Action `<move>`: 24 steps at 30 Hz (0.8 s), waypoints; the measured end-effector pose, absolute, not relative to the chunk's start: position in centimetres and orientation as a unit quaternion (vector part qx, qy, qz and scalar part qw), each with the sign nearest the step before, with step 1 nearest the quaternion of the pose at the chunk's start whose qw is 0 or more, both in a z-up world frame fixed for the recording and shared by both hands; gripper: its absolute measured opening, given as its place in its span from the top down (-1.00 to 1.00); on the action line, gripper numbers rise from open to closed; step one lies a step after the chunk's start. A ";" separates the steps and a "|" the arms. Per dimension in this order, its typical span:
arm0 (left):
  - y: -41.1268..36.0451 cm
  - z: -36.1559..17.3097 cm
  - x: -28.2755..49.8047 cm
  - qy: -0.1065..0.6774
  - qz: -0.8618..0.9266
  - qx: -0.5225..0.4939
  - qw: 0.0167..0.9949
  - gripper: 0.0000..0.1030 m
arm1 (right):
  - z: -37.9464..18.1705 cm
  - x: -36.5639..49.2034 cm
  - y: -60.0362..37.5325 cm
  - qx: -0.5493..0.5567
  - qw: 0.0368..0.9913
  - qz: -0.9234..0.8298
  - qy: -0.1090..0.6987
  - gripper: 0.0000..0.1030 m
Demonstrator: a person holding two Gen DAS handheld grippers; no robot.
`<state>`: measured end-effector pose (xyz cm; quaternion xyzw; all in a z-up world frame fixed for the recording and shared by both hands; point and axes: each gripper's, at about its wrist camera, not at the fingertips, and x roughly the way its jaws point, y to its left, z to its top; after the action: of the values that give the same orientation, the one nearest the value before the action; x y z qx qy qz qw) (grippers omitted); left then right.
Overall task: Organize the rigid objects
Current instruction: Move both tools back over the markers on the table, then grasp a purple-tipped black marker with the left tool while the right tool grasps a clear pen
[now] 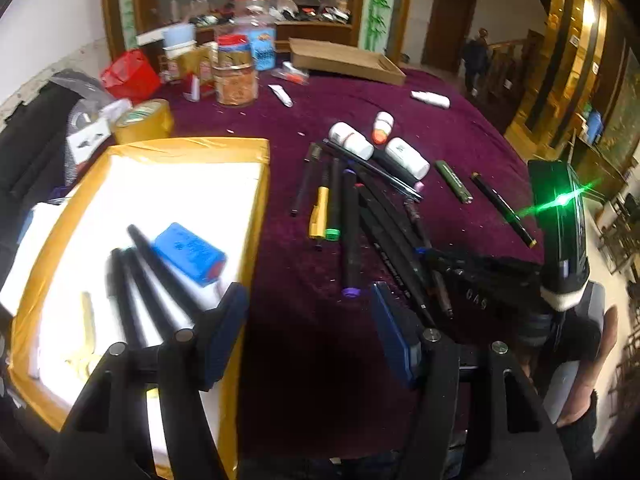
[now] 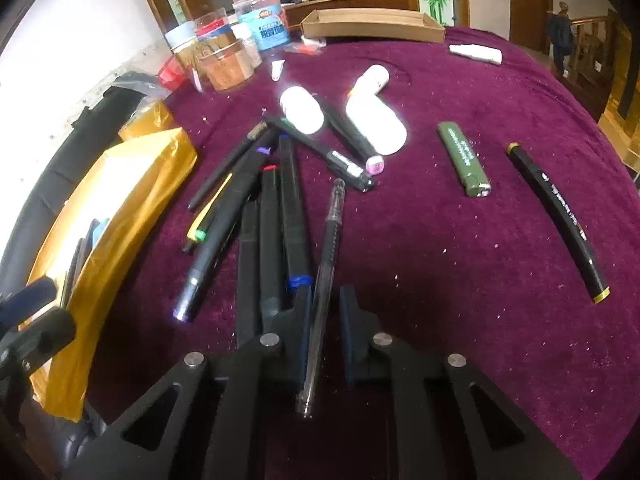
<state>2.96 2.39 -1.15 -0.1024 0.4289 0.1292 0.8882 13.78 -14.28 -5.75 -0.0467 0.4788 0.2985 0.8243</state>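
Currently, my right tongs (image 2: 326, 312): narrow, clamped on clear pen (image 2: 325, 276). Left tongs (image 1: 308, 320): wide, empty, above bench (image 1: 460, 120).

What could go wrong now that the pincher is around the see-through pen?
The right gripper's jaws pinch the clear pen toward its back end, so the long front part could droop or slip out when lifted. The blue-banded marker lies right against one jaw, so it might get dragged or rolled along when the pen comes up.
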 end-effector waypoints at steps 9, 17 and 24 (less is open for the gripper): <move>1.2 -3.9 9.5 0.480 0.100 -0.076 0.869 -0.12 | -5.6 12.7 -17.0 -0.056 0.834 0.271 0.478 0.86; 0.9 -7.3 13.0 0.522 0.118 -0.053 0.843 0.32 | -5.9 12.6 -17.0 -0.052 0.841 0.273 0.465 0.85; 0.7 -7.7 11.8 0.514 0.120 -0.063 0.847 0.76 | -5.9 12.6 -17.0 -0.052 0.842 0.275 0.461 0.85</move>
<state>11.80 0.66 -7.65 -0.0627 0.5138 0.1199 0.8472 12.56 -16.96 -5.92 -0.0523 0.4605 0.2754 0.8422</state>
